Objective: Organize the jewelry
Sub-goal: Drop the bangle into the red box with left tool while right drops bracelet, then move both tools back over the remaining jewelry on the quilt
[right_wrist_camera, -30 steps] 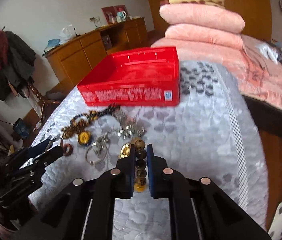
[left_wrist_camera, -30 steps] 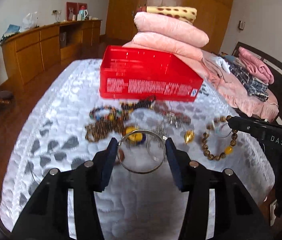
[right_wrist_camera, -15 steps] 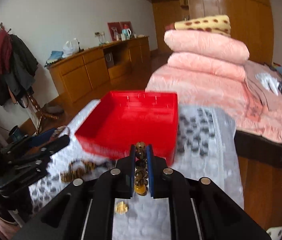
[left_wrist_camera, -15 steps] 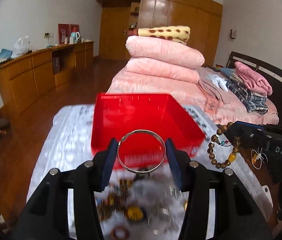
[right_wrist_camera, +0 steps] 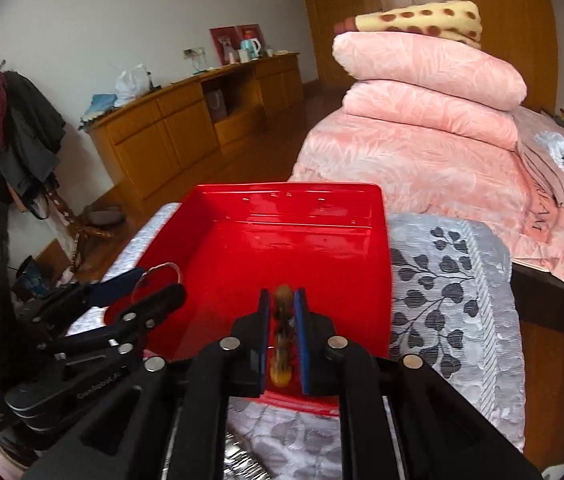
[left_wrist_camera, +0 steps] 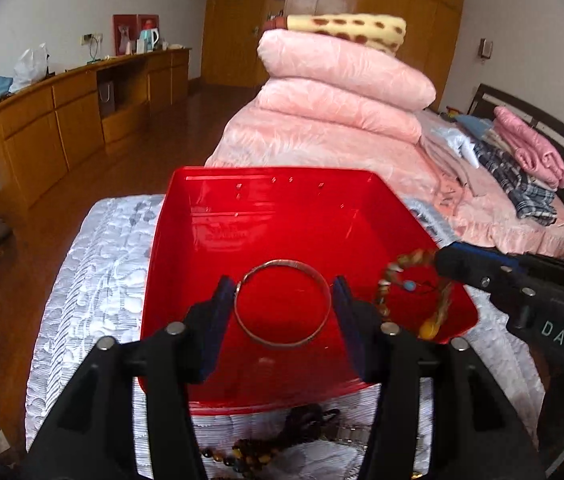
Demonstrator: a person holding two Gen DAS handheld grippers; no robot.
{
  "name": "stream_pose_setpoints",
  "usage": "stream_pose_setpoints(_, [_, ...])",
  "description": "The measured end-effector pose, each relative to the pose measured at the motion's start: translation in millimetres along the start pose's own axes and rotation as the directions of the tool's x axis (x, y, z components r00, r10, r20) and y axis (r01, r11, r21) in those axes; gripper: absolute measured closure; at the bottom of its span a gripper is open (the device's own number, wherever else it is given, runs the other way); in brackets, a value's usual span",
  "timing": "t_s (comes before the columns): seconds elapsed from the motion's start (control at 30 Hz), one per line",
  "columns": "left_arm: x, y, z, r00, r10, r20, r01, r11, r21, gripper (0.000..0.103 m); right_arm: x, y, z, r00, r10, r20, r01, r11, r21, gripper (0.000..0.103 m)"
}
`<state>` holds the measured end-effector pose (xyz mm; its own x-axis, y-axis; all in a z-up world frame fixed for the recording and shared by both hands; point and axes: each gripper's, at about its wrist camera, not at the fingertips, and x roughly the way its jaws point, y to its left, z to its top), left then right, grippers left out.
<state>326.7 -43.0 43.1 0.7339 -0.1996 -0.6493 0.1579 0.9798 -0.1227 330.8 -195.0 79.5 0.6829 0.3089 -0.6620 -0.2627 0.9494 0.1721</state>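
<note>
My left gripper (left_wrist_camera: 282, 308) is shut on a silver bangle (left_wrist_camera: 282, 304) and holds it above the near part of the empty red box (left_wrist_camera: 242, 216). My right gripper (right_wrist_camera: 282, 320) is shut on a brown bead bracelet (right_wrist_camera: 282, 332) with a yellow bead, also over the box (right_wrist_camera: 321, 240). In the left wrist view the right gripper (left_wrist_camera: 441, 260) comes in from the right with the bracelet (left_wrist_camera: 413, 292) hanging. In the right wrist view the left gripper (right_wrist_camera: 158, 284) and bangle (right_wrist_camera: 162, 270) are at the box's left edge.
The box sits on a silvery quilted stool or table top (left_wrist_camera: 94, 264). More bead jewelry (left_wrist_camera: 266, 448) lies on it just before the box. A bed with stacked pink quilts (left_wrist_camera: 341, 92) is behind. A wooden sideboard (left_wrist_camera: 62, 120) lines the left wall.
Both grippers have lifted from the jewelry pile and moved forward over the red box, each still holding its piece. The pile has dropped to the bottom of the left wrist view.
</note>
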Motion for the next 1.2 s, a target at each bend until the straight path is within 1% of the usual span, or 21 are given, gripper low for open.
stream_pose_setpoints(0.03, [-0.9, 1.1, -0.9, 1.0, 0.001, 0.007, -0.001, 1.0, -0.002, 0.039, -0.1, -1.7, -1.2, 1.0, -0.012, 0.004, 0.012, 1.0, -0.003, 0.084])
stream_pose_setpoints(0.1, [-5.0, 3.4, -1.6, 1.0, 0.011, 0.021, -0.011, 1.0, 0.004, 0.037, -3.5, -4.3, -3.8, 1.0, -0.023, 0.011, 0.023, 1.0, 0.001, 0.084])
stream_pose_setpoints(0.13, [-9.8, 4.6, -1.4, 0.999, 0.014, 0.031, -0.014, 1.0, 0.006, 0.035, -6.1, -6.3, -5.4, 1.0, -0.024, 0.014, 0.024, 1.0, 0.007, 0.081])
stream_pose_setpoints(0.17, [-13.4, 5.3, -0.7, 0.999, 0.015, 0.039, -0.016, 1.0, 0.005, 0.033, -11.1, -8.2, -8.2, 0.999, -0.026, 0.023, 0.026, 1.0, 0.013, 0.075])
stream_pose_setpoints(0.2, [-20.9, 7.2, -1.0, 0.998, 0.023, 0.056, -0.023, 1.0, 0.005, 0.033, -15.0, -8.5, -9.9, 0.999, -0.031, 0.034, 0.031, 0.999, 0.015, 0.07])
stream_pose_setpoints(0.23, [-29.2, 8.7, -2.5, 0.997, 0.032, 0.074, -0.032, 0.999, 0.007, 0.03, -20.5, -9.2, -13.1, 0.998, -0.04, 0.049, 0.039, 0.999, 0.015, 0.063])
stream_pose_setpoints(0.27, [-38.6, 10.2, -4.8, 0.995, 0.041, 0.094, -0.043, 0.999, 0.013, 0.025, -29.2, -9.3, -18.8, 0.996, -0.054, 0.071, 0.053, 0.999, 0.011, 0.06])
stream_pose_setpoints(0.3, [-45.5, 10.6, -6.8, 0.993, 0.05, 0.108, -0.052, 0.998, 0.019, 0.022, -34.1, -9.5, -22.2, 0.995, -0.061, 0.082, 0.06, 0.998, 0.007, 0.06])
stream_pose_setpoints(0.33, [-55.9, 12.8, -11.4, 0.99, 0.066, 0.126, -0.07, 0.997, 0.027, 0.017, -39.8, -9.9, -26.4, 0.994, -0.066, 0.091, 0.066, 0.998, 0.005, 0.058])
stream_pose_setpoints(0.37, [-64.7, 14.1, -16.7, 0.987, 0.08, 0.139, -0.085, 0.996, 0.032, 0.016, -47.6, -10.4, -34.5, 0.993, -0.066, 0.1, 0.066, 0.998, 0.007, 0.055])
stream_pose_setpoints(0.47, [-86.3, 23.3, -32.1, 0.983, 0.103, 0.149, -0.108, 0.994, 0.027, 0.013, -62.7, -9.6, -52.2, 0.992, -0.064, 0.109, 0.062, 0.998, 0.019, 0.053])
stream_pose_setpoints(0.57, [-102.8, 32.7, -51.2, 0.982, 0.13, 0.138, -0.132, 0.991, 0.005, 0.009, -72.3, -4.7, -70.0, 0.991, -0.064, 0.117, 0.061, 0.998, 0.026, 0.051])
stream_pose_setpoints(0.67, [-115.3, 41.2, -70.6, 0.982, 0.14, 0.128, -0.138, 0.99, -0.021, 0.009, -77.2, 1.2, -89.9, 0.992, -0.062, 0.109, 0.057, 0.998, 0.041, 0.051])
stream_pose_setpoints(0.8, [-126.5, 43.0, -96.7, 0.984, 0.139, 0.112, -0.133, 0.99, -0.054, 0.009, -79.1, 12.2, -116.6, 0.993, -0.066, 0.093, 0.061, 0.997, 0.053, 0.051])
stream_pose_setpoints(0.9, [-126.2, 41.1, -112.6, 0.987, 0.141, 0.083, -0.136, 0.989, -0.065, 0.009, -77.7, 20.5, -132.1, 0.995, -0.06, 0.078, 0.056, 0.997, 0.055, 0.052])
stream_pose_setpoints(1.07, [-119.3, 39.2, -140.5, 0.989, 0.143, 0.023, -0.141, 0.987, -0.079, 0.009, -68.9, 27.5, -154.2, 0.998, -0.051, 0.024, 0.049, 0.997, 0.057, 0.052])
stream_pose_setpoints(1.13, [-116.4, 35.1, -148.4, 0.99, 0.142, 0.008, -0.141, 0.987, -0.074, 0.009, -67.6, 27.9, -161.5, 0.998, -0.063, 0.011, 0.062, 0.996, 0.059, 0.052])
stream_pose_setpoints(1.2, [-113.7, 32.4, -153.1, 0.99, 0.142, -0.003, -0.142, 0.987, -0.073, 0.01, -67.3, 27.2, -167.6, 0.998, -0.059, 0.001, 0.059, 0.996, 0.07, 0.052])
